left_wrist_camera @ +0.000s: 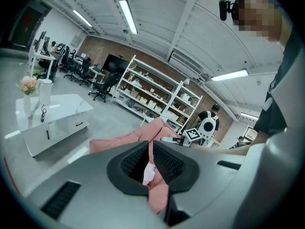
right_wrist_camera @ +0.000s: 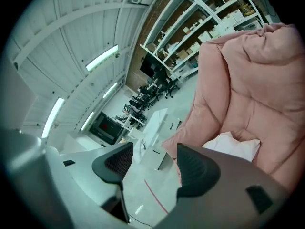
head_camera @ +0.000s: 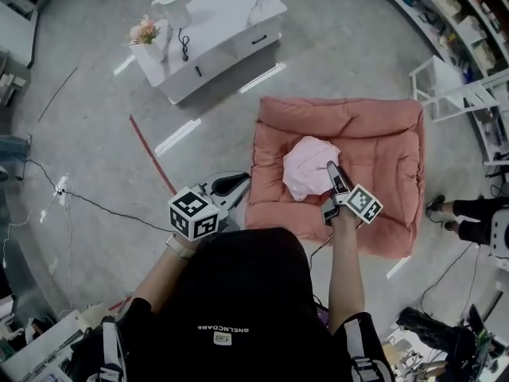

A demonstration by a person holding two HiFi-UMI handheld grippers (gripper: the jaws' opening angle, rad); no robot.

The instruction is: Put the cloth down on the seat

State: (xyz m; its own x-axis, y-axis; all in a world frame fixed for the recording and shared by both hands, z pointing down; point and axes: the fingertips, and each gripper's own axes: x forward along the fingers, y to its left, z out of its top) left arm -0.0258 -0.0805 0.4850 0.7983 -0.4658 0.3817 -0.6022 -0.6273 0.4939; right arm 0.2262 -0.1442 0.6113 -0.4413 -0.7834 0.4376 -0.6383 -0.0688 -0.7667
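Observation:
A pale pink cloth lies bunched in the middle of the salmon-pink cushioned seat on the floor. My right gripper is just at the cloth's right edge, open, with nothing between its jaws. In the right gripper view the cloth lies to the right of the open gripper, against the seat. My left gripper hangs left of the seat over the floor. In its own view the left gripper is shut on nothing, and the cloth and seat show beyond.
A low white table with a flower vase and a white jug stands at the back left. A white frame stands right of the seat. A person stands at the right. Cables and a red floor line lie to the left.

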